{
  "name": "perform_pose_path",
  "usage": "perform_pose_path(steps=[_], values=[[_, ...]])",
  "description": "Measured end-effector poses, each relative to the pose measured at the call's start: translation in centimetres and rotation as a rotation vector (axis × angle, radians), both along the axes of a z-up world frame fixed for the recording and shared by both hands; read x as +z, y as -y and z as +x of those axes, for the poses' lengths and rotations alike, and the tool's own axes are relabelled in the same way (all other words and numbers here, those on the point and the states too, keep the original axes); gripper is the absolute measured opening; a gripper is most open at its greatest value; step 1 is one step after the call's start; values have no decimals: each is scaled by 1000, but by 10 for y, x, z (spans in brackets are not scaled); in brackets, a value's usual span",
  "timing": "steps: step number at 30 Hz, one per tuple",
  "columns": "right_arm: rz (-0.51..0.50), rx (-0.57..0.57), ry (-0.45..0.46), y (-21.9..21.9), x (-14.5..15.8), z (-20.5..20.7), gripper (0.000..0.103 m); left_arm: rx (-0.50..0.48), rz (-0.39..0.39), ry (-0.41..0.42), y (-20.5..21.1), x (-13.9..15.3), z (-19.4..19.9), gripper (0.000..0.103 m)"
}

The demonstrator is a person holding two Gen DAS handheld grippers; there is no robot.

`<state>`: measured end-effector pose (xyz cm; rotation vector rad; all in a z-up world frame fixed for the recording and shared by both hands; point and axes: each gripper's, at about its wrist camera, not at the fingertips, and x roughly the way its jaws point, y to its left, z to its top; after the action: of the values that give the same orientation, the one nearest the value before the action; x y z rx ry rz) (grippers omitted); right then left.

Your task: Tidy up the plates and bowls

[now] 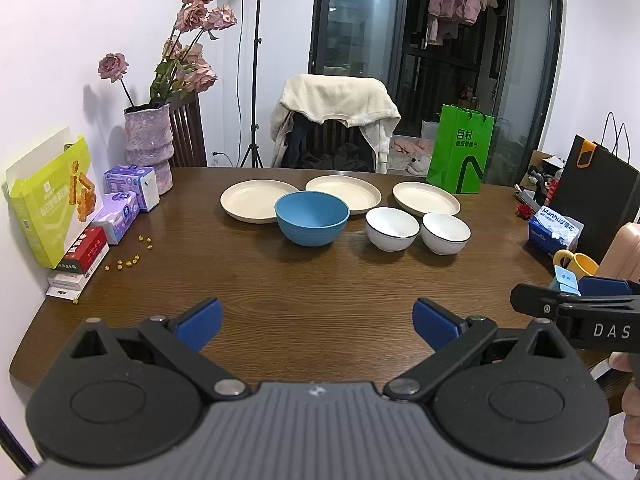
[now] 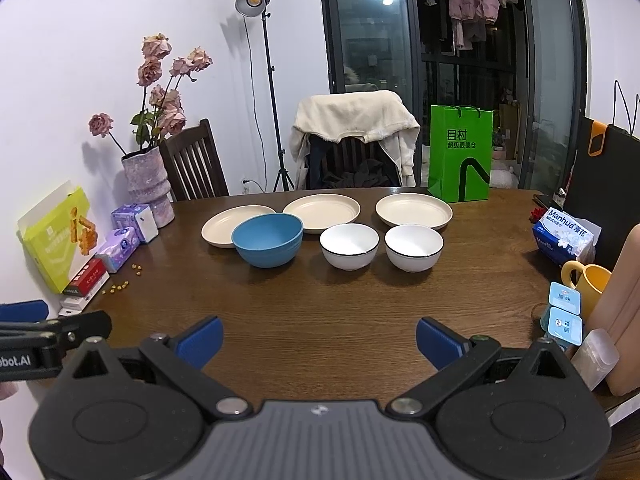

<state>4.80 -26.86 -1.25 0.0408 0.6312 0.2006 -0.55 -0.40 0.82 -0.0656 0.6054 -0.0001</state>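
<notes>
Three cream plates stand in a row at the far side of the wooden table: left plate, middle plate, right plate. In front of them sit a blue bowl and two white bowls with dark rims. My left gripper is open and empty, hovering over the near table, well short of the dishes. My right gripper is likewise open and empty, beside the left one.
A vase of pink roses, tissue packs and boxes line the left edge. A green bag stands behind the right plate. A yellow mug, a tissue box and small packets crowd the right edge.
</notes>
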Motion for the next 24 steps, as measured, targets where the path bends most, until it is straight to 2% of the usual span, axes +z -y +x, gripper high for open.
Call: perform_pose_path(steps=[24], values=[[-6,4,2,2,1,1,103,-1,0,3,4,0,0,103]])
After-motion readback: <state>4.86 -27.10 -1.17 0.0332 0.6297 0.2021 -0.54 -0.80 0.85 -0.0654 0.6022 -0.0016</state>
